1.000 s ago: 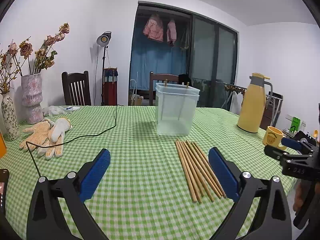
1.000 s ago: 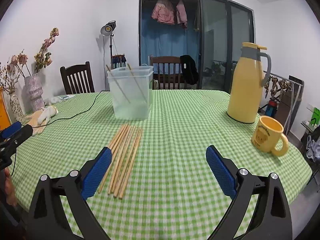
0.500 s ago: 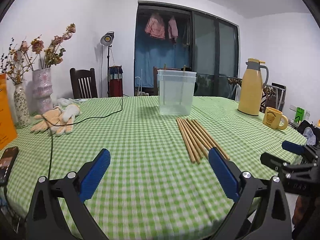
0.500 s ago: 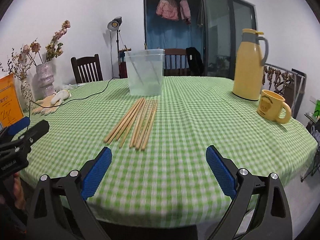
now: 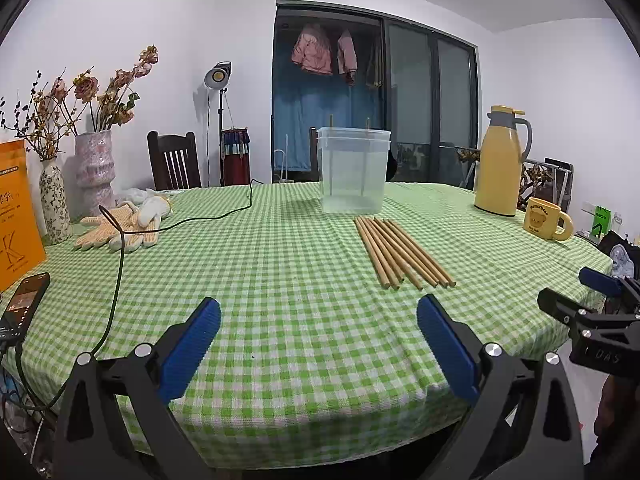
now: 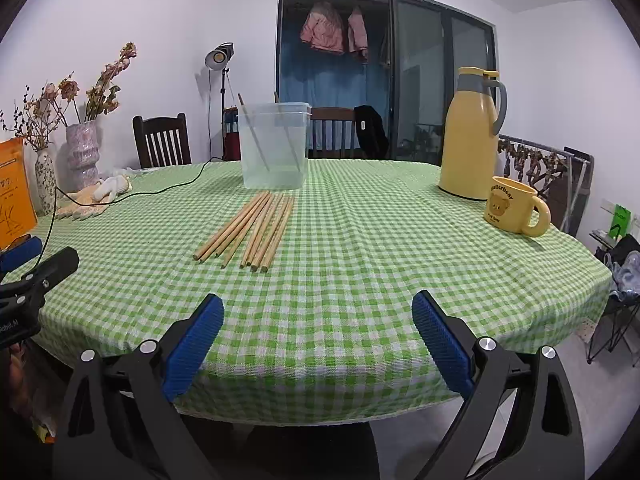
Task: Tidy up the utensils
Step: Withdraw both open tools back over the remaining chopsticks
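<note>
Several wooden chopsticks (image 5: 402, 251) lie side by side on the green checked tablecloth (image 5: 280, 280); they also show in the right wrist view (image 6: 250, 230). Behind them stands a clear plastic container (image 5: 353, 170) with two chopsticks leaning inside, also seen in the right wrist view (image 6: 274, 145). My left gripper (image 5: 319, 322) is open and empty at the table's near edge. My right gripper (image 6: 318, 318) is open and empty at the near edge, right of the chopsticks.
A yellow thermos (image 6: 470, 134) and a yellow mug (image 6: 512, 205) stand at the right. Work gloves (image 5: 120, 222), a black cable (image 5: 116, 280), a phone (image 5: 24, 300), vases (image 5: 94, 168) and an orange book (image 5: 16, 208) sit at the left. Chairs stand behind the table.
Both grippers have pulled back from over the table to its near edge and lowered. The chopsticks and container now lie farther off. Both stay open.
</note>
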`<control>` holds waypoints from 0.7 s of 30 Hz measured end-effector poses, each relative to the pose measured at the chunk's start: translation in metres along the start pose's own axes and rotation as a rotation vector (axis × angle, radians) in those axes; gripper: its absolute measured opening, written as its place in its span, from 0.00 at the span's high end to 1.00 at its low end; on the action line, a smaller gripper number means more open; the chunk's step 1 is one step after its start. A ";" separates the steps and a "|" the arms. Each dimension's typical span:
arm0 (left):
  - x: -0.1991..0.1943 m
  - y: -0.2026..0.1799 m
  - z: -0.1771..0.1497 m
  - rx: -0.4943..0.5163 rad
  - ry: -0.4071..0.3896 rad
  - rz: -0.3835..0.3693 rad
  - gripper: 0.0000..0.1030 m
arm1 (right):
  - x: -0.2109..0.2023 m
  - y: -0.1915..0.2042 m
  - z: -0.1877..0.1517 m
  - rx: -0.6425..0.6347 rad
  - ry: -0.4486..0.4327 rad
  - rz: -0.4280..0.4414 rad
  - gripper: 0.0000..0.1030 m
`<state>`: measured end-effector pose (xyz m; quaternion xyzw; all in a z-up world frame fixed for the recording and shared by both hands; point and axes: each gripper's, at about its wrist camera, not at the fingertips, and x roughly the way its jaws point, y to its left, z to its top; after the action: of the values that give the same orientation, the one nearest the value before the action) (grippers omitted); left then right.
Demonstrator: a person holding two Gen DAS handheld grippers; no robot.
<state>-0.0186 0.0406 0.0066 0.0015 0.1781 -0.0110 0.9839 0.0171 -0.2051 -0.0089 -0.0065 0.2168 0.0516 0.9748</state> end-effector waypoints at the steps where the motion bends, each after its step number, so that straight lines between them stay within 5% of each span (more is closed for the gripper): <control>1: 0.000 0.000 0.001 0.000 -0.001 0.000 0.07 | 0.000 0.000 0.000 0.001 -0.001 -0.001 0.11; 21: 0.025 0.000 -0.002 -0.001 0.022 0.005 0.07 | 0.019 -0.010 -0.008 0.047 0.037 -0.021 0.11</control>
<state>0.0041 0.0395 -0.0038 0.0018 0.1887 -0.0086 0.9820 0.0319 -0.2135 -0.0249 0.0131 0.2360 0.0363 0.9710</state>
